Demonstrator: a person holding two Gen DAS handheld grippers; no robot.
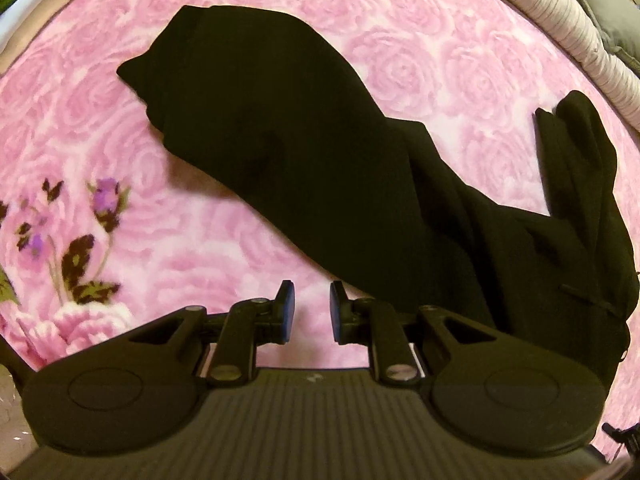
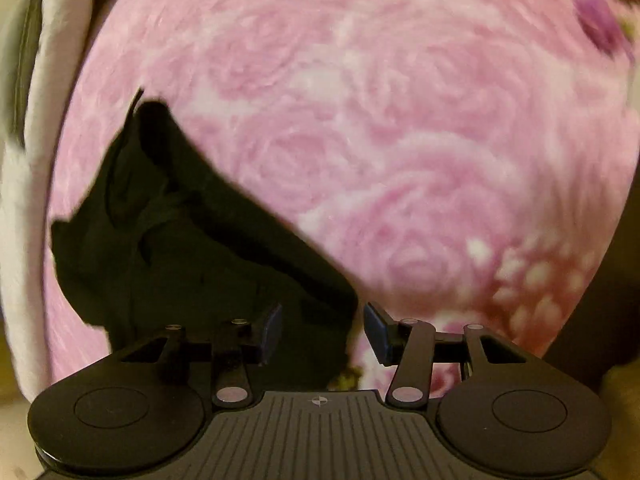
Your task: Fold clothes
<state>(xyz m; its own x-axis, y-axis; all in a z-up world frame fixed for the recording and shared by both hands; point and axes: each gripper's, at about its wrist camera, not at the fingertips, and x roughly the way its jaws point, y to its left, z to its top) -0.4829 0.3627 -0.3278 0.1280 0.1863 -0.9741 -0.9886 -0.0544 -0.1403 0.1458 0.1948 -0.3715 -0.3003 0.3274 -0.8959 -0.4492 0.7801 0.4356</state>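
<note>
Pink rose blanket (image 1: pixel 400 40); black garment (image 1: pixel 280 128) spread, both fingers empty.

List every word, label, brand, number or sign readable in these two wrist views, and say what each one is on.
No readable text in either view.
Black garment: no visible tag or print.
Pink rose blanket: floral pattern only, no lettering.
Right gripper body: a small round crosshair mark, not a word or number.
Left gripper body: a faint small mark, too small to read.
</note>
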